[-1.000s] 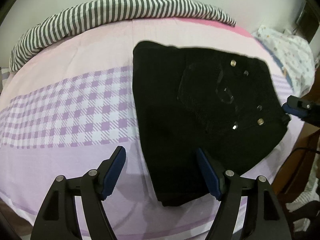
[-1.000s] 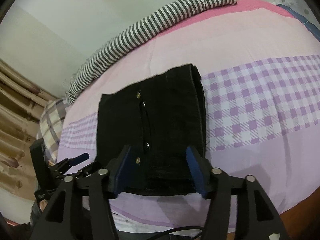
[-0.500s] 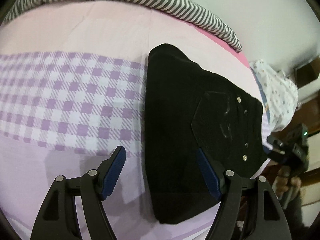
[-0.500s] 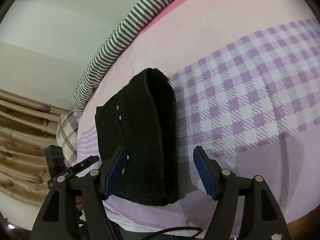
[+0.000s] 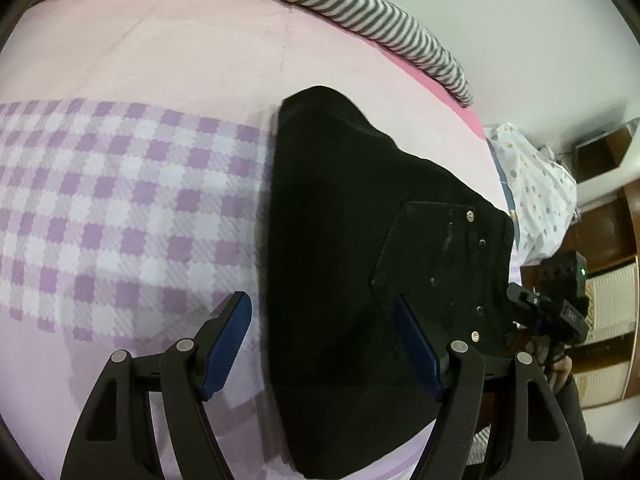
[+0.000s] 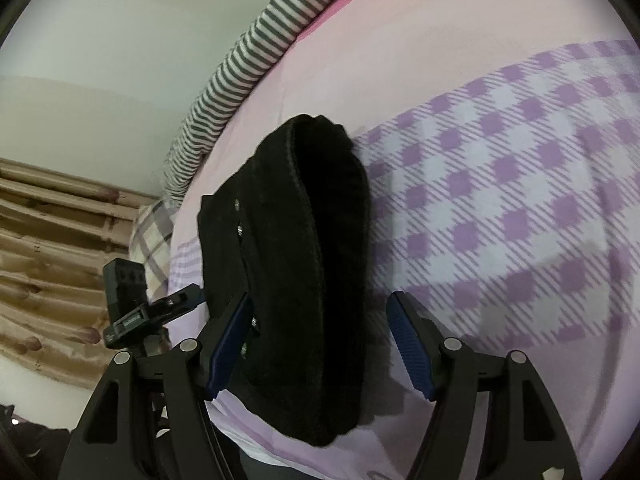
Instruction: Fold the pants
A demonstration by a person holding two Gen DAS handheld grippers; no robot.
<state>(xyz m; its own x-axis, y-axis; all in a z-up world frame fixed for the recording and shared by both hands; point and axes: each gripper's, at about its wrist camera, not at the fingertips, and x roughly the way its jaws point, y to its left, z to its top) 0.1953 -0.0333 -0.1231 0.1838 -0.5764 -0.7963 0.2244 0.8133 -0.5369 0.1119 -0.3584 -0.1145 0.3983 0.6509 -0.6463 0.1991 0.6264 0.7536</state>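
- Two grippers, left gripper (image 5: pixel 322 344) and right gripper (image 6: pixel 320 344), both spread wide, gripping nothing;
- black pants (image 5: pixel 360 260) lie folded on the checked bedsheet (image 5: pixel 120 200).

Left tool (image 5: pixel 322 347) – black arms, silver screws, ribbed blue pads, right tool (image 6: pixel 319 344) alike

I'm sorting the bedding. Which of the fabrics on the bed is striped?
The grey-and-white striped blanket bunched along the far edge of the bed. The sheet is pink with purple checks, and the folded pants are plain black.
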